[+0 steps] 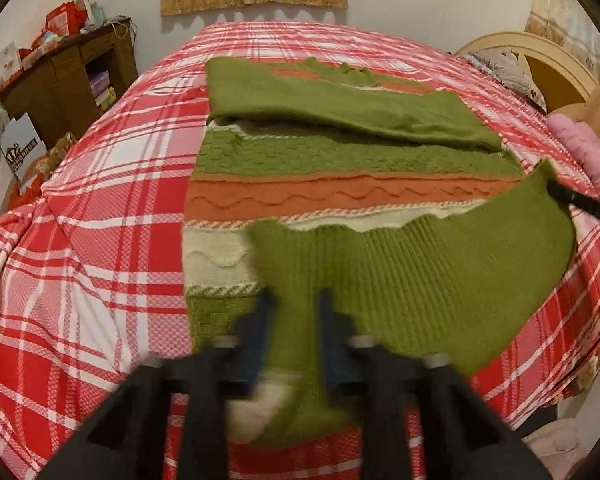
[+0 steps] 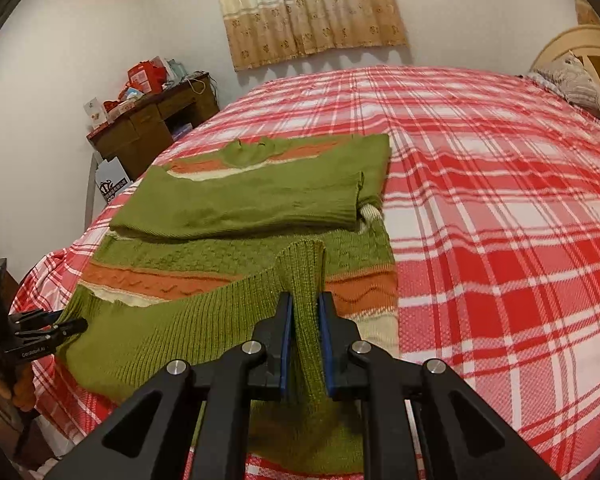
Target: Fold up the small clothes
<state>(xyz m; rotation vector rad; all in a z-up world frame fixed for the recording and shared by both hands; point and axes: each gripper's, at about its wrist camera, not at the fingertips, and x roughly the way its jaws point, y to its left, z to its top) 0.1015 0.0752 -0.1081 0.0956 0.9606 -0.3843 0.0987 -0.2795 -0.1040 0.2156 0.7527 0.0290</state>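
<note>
A small knitted sweater in olive green with orange and cream patterned bands [image 2: 260,208] is lying flat on a bed covered by a red-and-white plaid bedspread [image 2: 500,240], its neck pointing toward twelve o'clock and both sleeves folded across the chest. The ribbed green hem [image 2: 188,332] is being lifted off the bed at the six o'clock end and is hanging between the two tools. The right tongs [image 2: 305,340] are pinching the hem's right corner, the blue pads pressing closed on a standing ridge of ribbed knit. The left tongs [image 1: 294,340] are showing blurred in their own view, with the green knit running between the blue pads; from the right wrist view, at nine o'clock, their tips are clamped on the hem's left corner. A hand in a pink glove [image 1: 580,156] is showing at three o'clock in the left wrist view. Beyond the bed, a dark wooden cabinet [image 2: 152,128] piled with red boxes is standing at ten o'clock, and a beige patterned curtain [image 2: 308,12] is hanging at twelve o'clock.
</note>
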